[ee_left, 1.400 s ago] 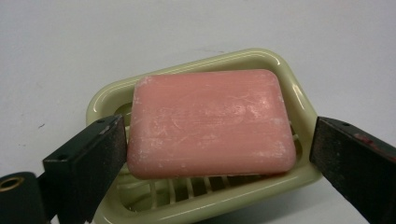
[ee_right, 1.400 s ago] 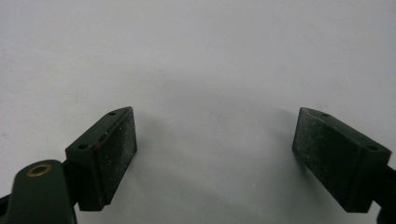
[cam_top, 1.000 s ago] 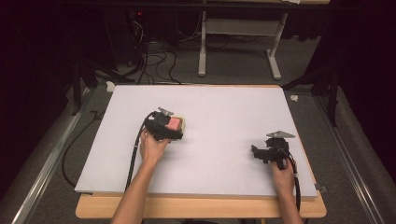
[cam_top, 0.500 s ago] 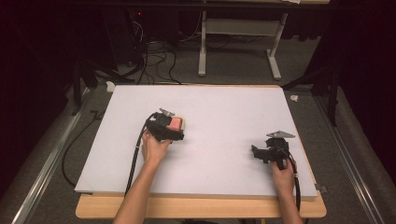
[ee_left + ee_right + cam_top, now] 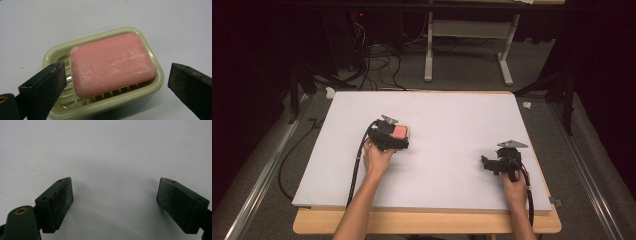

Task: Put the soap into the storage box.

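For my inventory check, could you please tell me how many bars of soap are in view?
1: a pink rectangular soap bar in the pale green plastic dish.

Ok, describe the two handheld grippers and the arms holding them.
Both are black. The left gripper and right gripper each carry a grey three-cornered plate on top and trail a black cable. The flat rectangular pads look scuffed, and a brass-coloured ring sits at one jaw's base. The forearms are bare, without sleeves.

We see our right tongs spread wide, both black jaws apart over the bare white surface, their shadow falling beneath them.
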